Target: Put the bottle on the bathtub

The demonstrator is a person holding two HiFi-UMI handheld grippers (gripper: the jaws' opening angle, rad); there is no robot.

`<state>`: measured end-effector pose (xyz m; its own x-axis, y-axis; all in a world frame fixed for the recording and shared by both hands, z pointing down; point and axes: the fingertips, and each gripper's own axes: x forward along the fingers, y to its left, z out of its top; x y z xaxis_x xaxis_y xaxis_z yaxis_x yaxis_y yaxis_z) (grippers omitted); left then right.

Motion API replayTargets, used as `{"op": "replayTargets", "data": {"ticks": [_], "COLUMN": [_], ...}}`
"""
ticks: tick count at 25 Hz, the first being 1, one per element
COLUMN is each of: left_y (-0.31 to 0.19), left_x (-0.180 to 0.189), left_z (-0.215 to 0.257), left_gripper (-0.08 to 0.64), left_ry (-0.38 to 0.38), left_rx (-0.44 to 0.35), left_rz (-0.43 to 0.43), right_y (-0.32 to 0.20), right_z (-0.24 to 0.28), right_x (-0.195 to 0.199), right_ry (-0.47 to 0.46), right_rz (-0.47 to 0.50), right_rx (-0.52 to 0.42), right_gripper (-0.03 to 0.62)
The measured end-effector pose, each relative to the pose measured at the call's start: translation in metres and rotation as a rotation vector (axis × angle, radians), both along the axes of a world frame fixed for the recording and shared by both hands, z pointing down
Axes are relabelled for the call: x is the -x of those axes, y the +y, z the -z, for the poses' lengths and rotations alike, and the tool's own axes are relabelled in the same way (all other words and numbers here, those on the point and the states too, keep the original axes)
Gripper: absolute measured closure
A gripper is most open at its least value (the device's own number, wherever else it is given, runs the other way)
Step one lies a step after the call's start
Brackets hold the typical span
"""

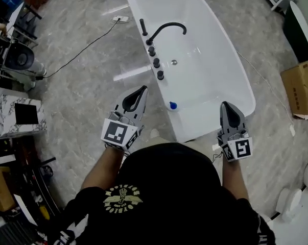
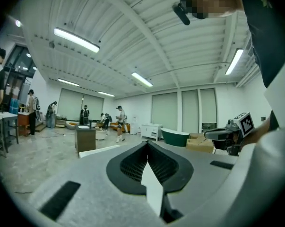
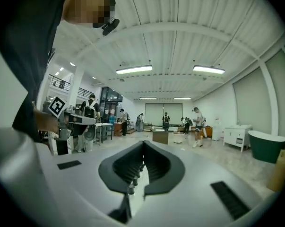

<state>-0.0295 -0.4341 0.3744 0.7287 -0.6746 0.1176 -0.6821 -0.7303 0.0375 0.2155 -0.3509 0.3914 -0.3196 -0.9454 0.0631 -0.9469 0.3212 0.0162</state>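
Bottle (image 1: 172, 105): prob. the small blue-capped item inside the bathtub (image 1: 135, 14), at its near end, just below frame centre in the head view. Only the blue cap reads clearly. The body is white on white, so I can't tell its long axis or whether it lies flat.

Left gripper (image 1: 142, 91) sits left of centre, just outside the tub's left rim, fingers pointing up-frame toward the black faucet (image 1: 166, 29) and the row of knobs (image 1: 156, 60). Its fingers are closed tip to tip w/ nothing between them, as its own view confirms.

Right gripper (image 1: 226, 105) is right of centre, over the tub's near right corner. Its fingers are likewise pressed together and empty.

Key relation: the bottle lies between the two grippers, down in the basin, to the right of and slightly below the left fingers in frame. The left looks nearer, the right well apart.

Judgement: pick not yet begun. The left fingers would need to open, then swing right and down over the rim to the cap.
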Motion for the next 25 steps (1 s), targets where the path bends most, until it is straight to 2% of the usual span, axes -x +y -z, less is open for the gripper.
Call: {"op": "replayTargets", "data": {"ticks": [6, 12, 18, 25], "left_y": [-0.012, -0.002, 0.010, 0.023], "left_x": [-0.047, -0.082, -0.104, -0.127], "left_z": [-0.004, -0.007, 0.005, 0.011], "left_gripper": [0.551, 0.551, 0.551, 0.551], "left_ry": [0.013, -0.004, -0.022, -0.044], "left_rx": [0.012, 0.017, 0.000, -0.015], "left_rz": [-0.122, -0.194, -0.141, -0.027], "right_y": [0.031, 0.050, 0.057, 0.044], "right_z": [0.000, 0.006, 0.007, 0.009], "right_x": [-0.027, -0.050, -0.081, -0.114], "right_ry": [0.066, 0.071, 0.065, 0.064], "right_rz": [-0.151, -0.209, -0.170, -0.042], "right_rx": [0.047, 0.049, 0.058, 0.031], "right_gripper": [0.581, 0.581, 0.581, 0.581]}}
